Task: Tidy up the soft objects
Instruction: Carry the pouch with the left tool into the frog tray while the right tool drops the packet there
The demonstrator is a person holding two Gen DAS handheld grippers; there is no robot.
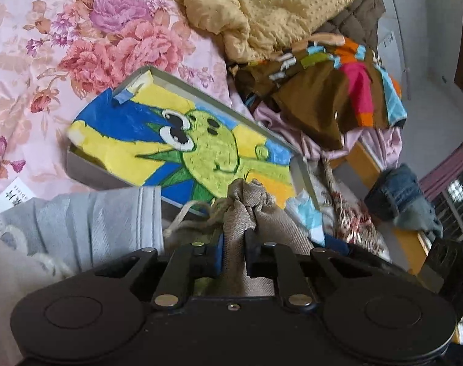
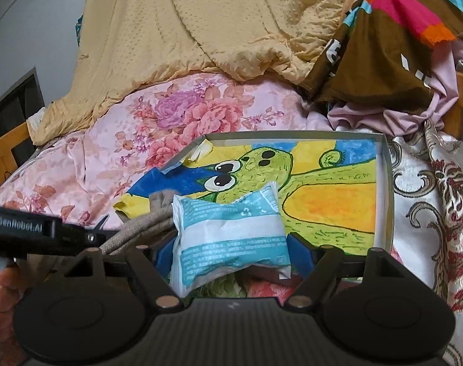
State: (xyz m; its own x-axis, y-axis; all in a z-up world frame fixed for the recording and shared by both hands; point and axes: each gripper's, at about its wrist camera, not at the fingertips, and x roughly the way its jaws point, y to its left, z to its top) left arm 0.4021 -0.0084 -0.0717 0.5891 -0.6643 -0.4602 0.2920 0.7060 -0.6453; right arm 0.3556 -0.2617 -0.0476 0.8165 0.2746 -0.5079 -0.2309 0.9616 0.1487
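1. Left hand-held gripper [image 1: 234, 238]: jaws drawn narrow, pinching the gathered neck of a beige drawstring pouch [image 1: 246, 207]; the pouch's cord [image 1: 185, 213] trails to the left.
2. Right hand-held gripper [image 2: 231, 244]: jaws set wide, gripping a white-and-teal soft packet [image 2: 231, 235] by its two sides.
3. Shallow grey box [image 2: 387, 183]: rests on the bed, lined with a bright drawing [image 2: 323, 189] of a green cartoon creature on yellow and blue. Both pouch and packet are held at the box's near edge, the pouch [image 2: 152, 219] just left of the packet.
4. Pink floral bedsheet [image 1: 78, 45]: the surface beneath the box.
5. Yellow dotted quilt [image 2: 200, 24]: heaped beyond the box.
6. Brown cloth with pink, orange and blue patches [image 1: 338, 91]: piled at the right, over lilac fabric [image 2: 399, 116].
7. Grey sleeve [image 1: 78, 216]: beside the left gripper, at the box's near left corner.
8. Denim garment [image 1: 402, 195]: lies off the bed's edge, to the right.
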